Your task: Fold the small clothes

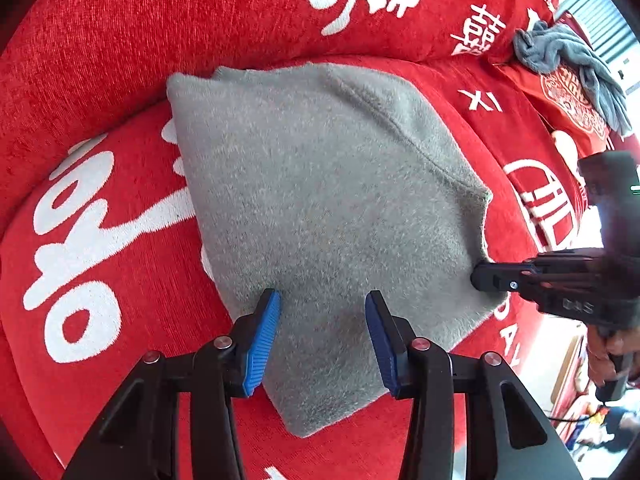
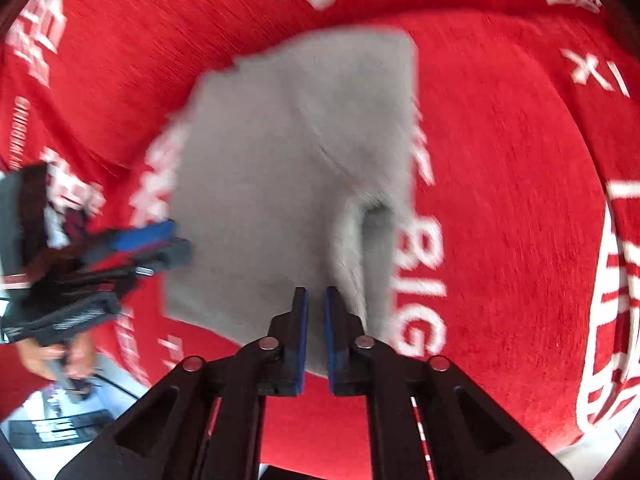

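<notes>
Left gripper (image 1: 322, 336): jaws apart, straddling grey folded garment (image 1: 320, 216) at frame centre, pads not pressing. Right gripper (image 2: 316, 332): closed, pinching the garment's lower edge. Red cover (image 2: 500, 200), white lettering: "BIG" legible.

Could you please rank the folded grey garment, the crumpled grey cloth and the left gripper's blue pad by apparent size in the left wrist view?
1. folded grey garment, by far the largest.
2. crumpled grey cloth and blue pad: similar in area, and the pad sits much nearer the camera, so I would not rank them.
</notes>
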Tool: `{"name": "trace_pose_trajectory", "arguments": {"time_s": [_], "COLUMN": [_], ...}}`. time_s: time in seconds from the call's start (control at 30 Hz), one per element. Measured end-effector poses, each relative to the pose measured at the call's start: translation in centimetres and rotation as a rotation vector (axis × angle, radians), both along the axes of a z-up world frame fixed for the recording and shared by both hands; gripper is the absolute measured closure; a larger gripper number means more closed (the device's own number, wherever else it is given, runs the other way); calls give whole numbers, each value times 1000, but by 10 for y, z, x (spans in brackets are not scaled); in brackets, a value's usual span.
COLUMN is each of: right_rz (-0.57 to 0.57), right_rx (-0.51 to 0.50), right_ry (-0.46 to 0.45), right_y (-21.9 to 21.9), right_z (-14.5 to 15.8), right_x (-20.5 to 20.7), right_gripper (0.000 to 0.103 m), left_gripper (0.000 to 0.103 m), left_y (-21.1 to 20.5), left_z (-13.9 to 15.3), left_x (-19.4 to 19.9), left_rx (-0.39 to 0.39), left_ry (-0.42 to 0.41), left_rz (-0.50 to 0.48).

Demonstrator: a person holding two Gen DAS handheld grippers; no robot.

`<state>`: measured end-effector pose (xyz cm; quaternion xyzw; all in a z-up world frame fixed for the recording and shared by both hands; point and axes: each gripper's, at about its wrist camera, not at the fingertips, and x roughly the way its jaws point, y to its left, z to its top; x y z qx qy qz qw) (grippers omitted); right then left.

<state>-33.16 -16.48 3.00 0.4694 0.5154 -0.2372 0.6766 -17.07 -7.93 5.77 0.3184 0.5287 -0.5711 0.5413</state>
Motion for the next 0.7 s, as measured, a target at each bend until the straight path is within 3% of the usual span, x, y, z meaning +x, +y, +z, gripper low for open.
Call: {"name": "trace_pose_trajectory", "arguments": {"time_s": [0.1,0.23,0.43,0.5,0.53,0.57,0.63,0.7], "right_rz": [-65,-76,-96,-81,-76,-66,-44,-21], "right_rx": [27,10,-12,-62,-83,-100,-88,-59], "right_ry": [-80,-58,-39,-38,-37,-34,-17,-13], "right_y": [-1,4,9,9,8,7,3,1], "right_z": [-5,1,19,31,35,37,31,24], "right_x": [-18,-21,-21,-21,-19,-18,-12,-7], "right_gripper": [103,103,99,86,67,57,57,82], "left_gripper": [56,56,56,56,56,56,56,56], "left_y": [4,13,37,41,42,42,42,45], "left_z": [1,2,-8,-12,-16,-20,-25,-26], "left_x": [-1,10,24,26,28,30,31,30], "left_rx": [-5,39,119,143,155,166,177,169], "left_ry": [-15,-31,23,65,95,122,151,142], "left_rz": [-14,35,112,143,164,183,206,210]}}
